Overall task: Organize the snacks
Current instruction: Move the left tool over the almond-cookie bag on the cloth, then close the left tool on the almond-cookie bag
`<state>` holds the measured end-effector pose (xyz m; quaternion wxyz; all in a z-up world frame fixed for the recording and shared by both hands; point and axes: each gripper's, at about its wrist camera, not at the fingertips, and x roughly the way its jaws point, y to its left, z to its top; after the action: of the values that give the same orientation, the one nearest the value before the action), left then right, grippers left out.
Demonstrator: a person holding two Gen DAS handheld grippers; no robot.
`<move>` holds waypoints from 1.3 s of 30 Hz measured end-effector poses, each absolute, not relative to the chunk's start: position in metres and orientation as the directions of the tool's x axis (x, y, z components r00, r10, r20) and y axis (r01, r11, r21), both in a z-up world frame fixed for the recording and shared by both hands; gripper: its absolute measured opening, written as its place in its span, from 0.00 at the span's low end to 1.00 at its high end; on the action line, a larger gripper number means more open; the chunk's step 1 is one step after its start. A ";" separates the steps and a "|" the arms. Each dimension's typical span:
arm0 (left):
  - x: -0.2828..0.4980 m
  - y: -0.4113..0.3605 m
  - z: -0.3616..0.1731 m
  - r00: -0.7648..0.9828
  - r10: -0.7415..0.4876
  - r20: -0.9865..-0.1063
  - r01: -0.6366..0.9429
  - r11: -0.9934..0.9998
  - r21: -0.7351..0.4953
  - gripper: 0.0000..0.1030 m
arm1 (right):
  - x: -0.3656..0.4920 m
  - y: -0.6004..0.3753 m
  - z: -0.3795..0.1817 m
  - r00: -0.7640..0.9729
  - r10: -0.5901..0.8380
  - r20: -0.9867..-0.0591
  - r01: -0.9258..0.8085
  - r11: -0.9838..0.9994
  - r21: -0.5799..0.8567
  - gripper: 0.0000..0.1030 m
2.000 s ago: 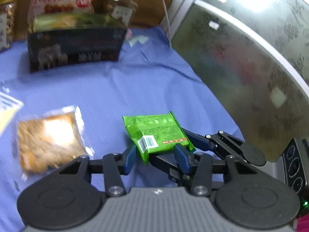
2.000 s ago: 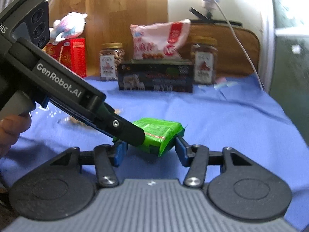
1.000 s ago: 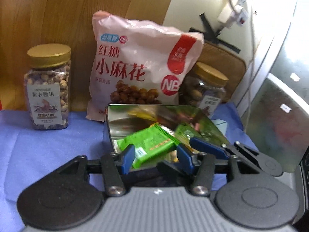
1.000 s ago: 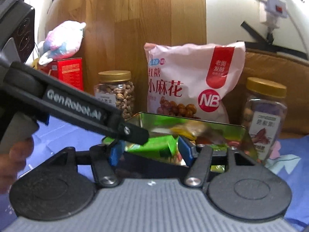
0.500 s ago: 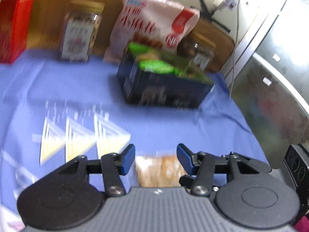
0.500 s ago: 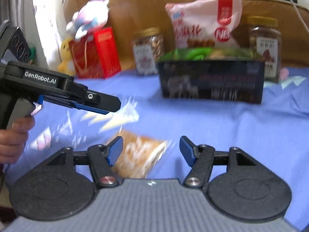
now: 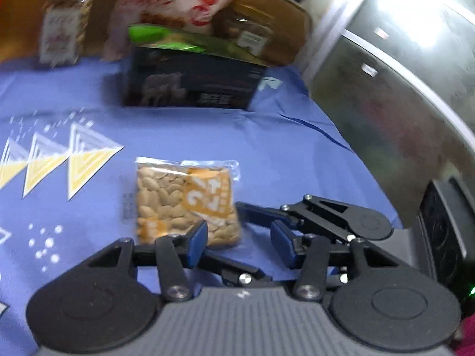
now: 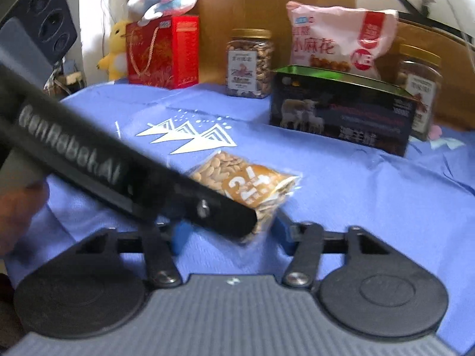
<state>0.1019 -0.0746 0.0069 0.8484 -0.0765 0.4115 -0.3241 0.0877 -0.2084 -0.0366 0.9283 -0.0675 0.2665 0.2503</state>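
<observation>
Left gripper (image 7: pixel 237 241): jaws apart and closing, nothing between the pads; the clear peanut packet (image 7: pixel 185 203) lies flat on the blue cloth (image 7: pixel 267 148), its near corner just ahead of the left finger. Right gripper (image 8: pixel 230 233): jaws closing around the packet's near end, not yet pressing it. Dark snack tin (image 8: pixel 341 115) stands well behind.
</observation>
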 end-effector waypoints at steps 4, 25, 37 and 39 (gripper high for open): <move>0.099 -0.080 0.009 0.415 -0.637 -0.650 0.507 0.755 -0.416 0.46 | 0.072 -0.221 -0.039 0.736 0.437 -0.516 -0.496 0.868 0.027 0.34; 0.091 -0.034 -0.011 0.356 -0.702 -0.617 0.328 0.712 -0.621 0.54 | 0.154 -0.267 -0.018 0.666 0.544 -0.511 -0.418 0.839 0.349 0.28; 0.108 0.006 -0.015 0.473 -0.651 -0.593 0.198 0.735 -0.649 0.57 | 0.107 -0.281 -0.034 0.488 0.719 -0.494 -0.437 0.692 0.575 0.26; 0.110 0.009 -0.015 0.473 -0.655 -0.588 0.194 0.729 -0.656 0.57 | 0.090 -0.281 -0.038 0.452 0.761 -0.466 -0.448 0.645 0.619 0.28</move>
<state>0.1097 0.0091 -0.0149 0.8178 -0.2605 0.4425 -0.2598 0.0903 -0.2806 -0.0377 0.8260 0.2087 0.3747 0.3657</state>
